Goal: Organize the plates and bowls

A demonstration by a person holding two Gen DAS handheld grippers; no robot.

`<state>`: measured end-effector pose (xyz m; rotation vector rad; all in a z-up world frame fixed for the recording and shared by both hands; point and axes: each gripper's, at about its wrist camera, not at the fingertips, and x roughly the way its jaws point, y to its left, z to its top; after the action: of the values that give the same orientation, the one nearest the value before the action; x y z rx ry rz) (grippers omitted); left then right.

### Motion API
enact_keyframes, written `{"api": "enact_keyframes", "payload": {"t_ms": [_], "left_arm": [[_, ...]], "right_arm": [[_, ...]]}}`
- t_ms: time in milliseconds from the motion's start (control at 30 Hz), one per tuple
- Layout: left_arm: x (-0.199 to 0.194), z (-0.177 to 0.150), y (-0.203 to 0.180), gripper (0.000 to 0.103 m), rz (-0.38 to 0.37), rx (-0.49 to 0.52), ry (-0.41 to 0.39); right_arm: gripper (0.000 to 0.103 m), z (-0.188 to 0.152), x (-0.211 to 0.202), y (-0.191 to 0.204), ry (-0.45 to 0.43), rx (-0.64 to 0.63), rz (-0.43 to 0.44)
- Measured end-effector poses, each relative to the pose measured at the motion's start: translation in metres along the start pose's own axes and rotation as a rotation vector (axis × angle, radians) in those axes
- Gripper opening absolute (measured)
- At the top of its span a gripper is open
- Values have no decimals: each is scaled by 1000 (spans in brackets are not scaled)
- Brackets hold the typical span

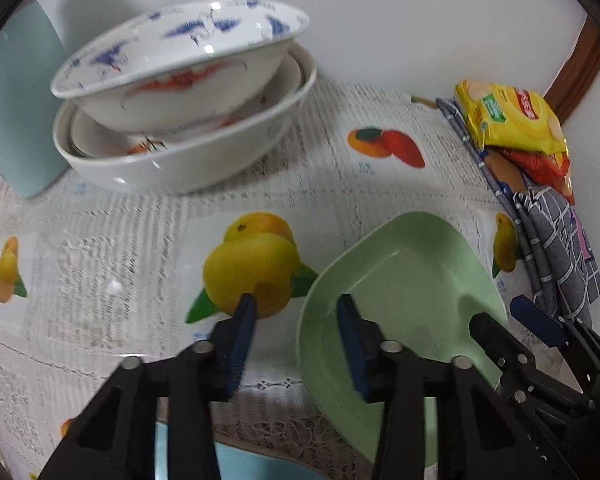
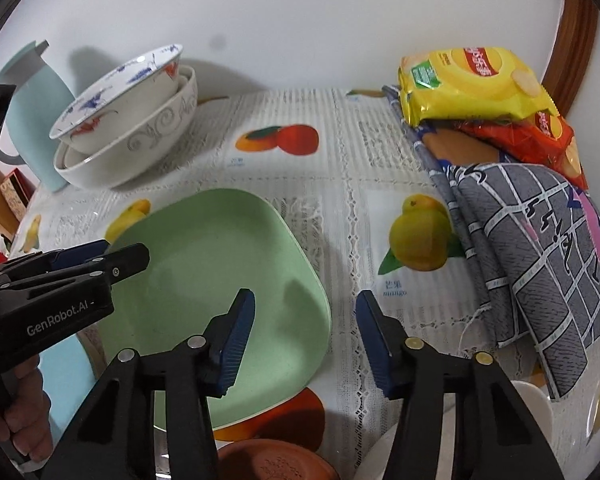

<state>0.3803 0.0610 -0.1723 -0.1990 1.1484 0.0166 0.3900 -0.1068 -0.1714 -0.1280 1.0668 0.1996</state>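
A pale green square plate (image 1: 404,292) (image 2: 216,280) lies on the fruit-print tablecloth near the front edge. My left gripper (image 1: 296,316) is open, its jaws straddling the plate's left rim; it also shows in the right wrist view (image 2: 100,256). My right gripper (image 2: 306,312) is open over the plate's right rim and shows at the right in the left wrist view (image 1: 508,316). At the back left a stack of white bowls (image 1: 180,120) (image 2: 128,128) stands, the top bowl (image 1: 172,72) tilted, with blue and red fish print.
A light blue jug (image 2: 28,112) stands left of the bowls. Yellow and red snack bags (image 2: 480,92) and a grey checked cloth (image 2: 532,256) lie at the right. A brown dish (image 2: 272,462), a white dish (image 2: 540,412) and a blue plate (image 2: 66,380) sit at the front edge.
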Motion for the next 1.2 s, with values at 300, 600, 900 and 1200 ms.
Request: {"api": "enact_keyframes", "payload": {"t_ms": [300,600,900,1200], "left_arm": [[5,-1,-8,20,2,31,-7],[-8,1,-6,13,2,19,-47],[-40,3,0,11,-40,-1,-103],[-83,-4,-3,10,-56,9,-176]], "right_arm": [[50,-3,9,7,17,-28,-72],[13,-2,12,4,14,-6,-62],[11,3,-18,-3,-80,64,9],[11,-6,-58,-3,-141,92,32]]}}
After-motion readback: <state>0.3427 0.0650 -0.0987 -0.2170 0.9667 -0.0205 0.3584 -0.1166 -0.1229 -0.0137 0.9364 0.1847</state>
